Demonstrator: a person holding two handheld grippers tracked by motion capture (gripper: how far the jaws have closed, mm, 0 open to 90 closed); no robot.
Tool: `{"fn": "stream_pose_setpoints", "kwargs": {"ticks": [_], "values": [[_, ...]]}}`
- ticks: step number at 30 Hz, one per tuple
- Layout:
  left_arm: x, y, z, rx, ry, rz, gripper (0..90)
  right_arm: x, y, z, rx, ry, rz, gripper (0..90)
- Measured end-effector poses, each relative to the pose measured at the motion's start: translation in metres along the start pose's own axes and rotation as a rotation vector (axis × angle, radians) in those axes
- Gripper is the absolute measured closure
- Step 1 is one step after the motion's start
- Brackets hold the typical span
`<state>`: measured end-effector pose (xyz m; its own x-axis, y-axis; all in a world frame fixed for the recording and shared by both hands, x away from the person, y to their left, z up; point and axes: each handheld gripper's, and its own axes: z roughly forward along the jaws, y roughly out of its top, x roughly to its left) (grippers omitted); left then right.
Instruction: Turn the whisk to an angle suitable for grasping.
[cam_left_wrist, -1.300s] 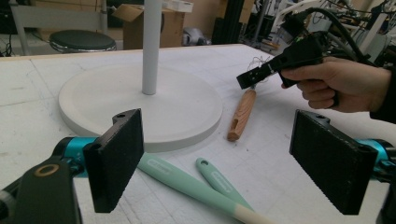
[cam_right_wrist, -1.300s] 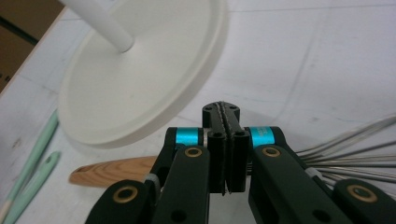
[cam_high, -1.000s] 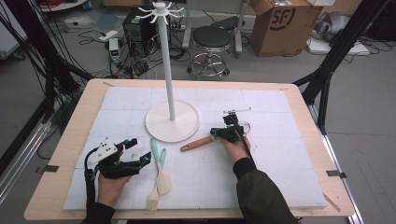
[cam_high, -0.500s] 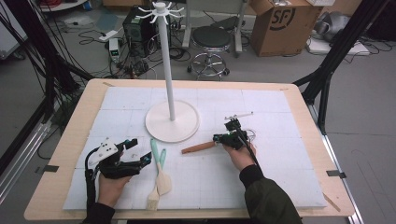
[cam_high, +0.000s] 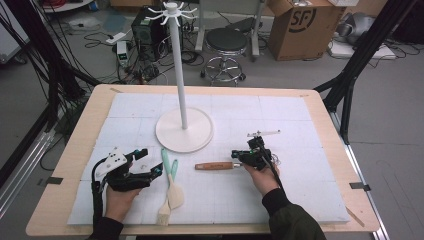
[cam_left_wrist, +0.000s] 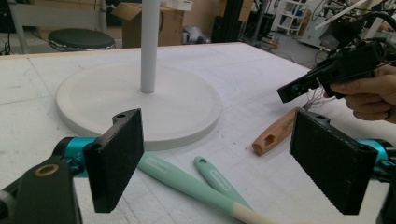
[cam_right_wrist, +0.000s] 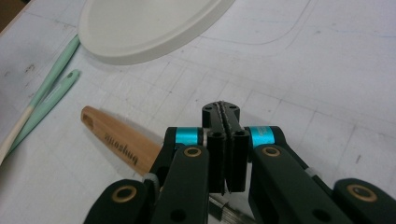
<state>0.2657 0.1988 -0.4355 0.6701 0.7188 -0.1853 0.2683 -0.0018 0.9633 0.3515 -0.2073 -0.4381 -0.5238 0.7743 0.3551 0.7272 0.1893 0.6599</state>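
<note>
- Wooden-handled tool (cam_high: 215, 165) lay flat on the white mat (cam_high: 300, 200), just right of centre, near side of the stand's round base (cam_high: 184, 131); its hanging-hole end pointed left.
- Right gripper (cam_high: 246, 156) was at the tool's right end. In the right gripper view the jaws stood pressed together, with the handle (cam_right_wrist: 121, 140) passing beside and beneath them; a thin metal part showed under the jaws, but whether it was pinched between them could not be told.
- Judged: the grip was taken at the working end so the holed end stayed free, likely for a hook at the top of the white stand (cam_high: 176, 60).
- Left gripper (cam_high: 145, 162) rested on the mat at the near left, jaws spread wide and holding nothing, aimed toward the base (cam_left_wrist: 140, 102).
- Two mint-handled utensils (cam_high: 170, 185) lay side by side just right of the left gripper, handles pointing far, heads near; judged to be waiting their turn.
- Left gripper view caught the other hand (cam_left_wrist: 369, 93) above the wooden handle (cam_left_wrist: 275, 135).
</note>
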Motion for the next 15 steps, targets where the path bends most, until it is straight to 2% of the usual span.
{"fn": "stream_pose_setpoints", "kwargs": {"ticks": [3, 4, 5, 6, 9, 12, 14, 15], "values": [[0.000, 0.000, 0.000, 0.001, 0.002, 0.001, 18.4, 0.001, 0.000, -0.001, -0.020, 0.016, 0.006, 89.6], [0.000, 0.000, 0.000, 0.001, 0.002, 0.001, 18.4, 0.003, 0.000, -0.002, -0.036, 0.046, 0.021, 89.6], [0.000, 0.000, 0.000, 0.001, 0.002, 0.001, 18.4, 0.003, 0.000, -0.002, -0.036, 0.046, 0.021, 89.6], [0.000, 0.000, 0.000, 0.001, 0.002, 0.001, 18.4, 0.010, -0.002, -0.002, -0.051, 0.096, 0.024, 89.6], [0.000, 0.000, 0.000, 0.000, 0.001, 0.001, 18.4, 0.029, -0.007, 0.003, -0.044, 0.160, 0.001, 89.6], [0.000, 0.000, 0.000, 0.000, 0.002, 0.003, 18.4, 0.048, -0.014, 0.016, -0.016, 0.221, -0.009, 89.6], [-0.001, 0.000, 0.000, 0.000, 0.002, 0.003, 18.4, 0.059, -0.018, 0.027, 0.001, 0.243, -0.015, 89.6], [-0.001, 0.000, 0.000, 0.001, 0.000, 0.003, 18.4, 0.059, -0.018, 0.027, 0.001, 0.243, -0.015, 89.6]]}}
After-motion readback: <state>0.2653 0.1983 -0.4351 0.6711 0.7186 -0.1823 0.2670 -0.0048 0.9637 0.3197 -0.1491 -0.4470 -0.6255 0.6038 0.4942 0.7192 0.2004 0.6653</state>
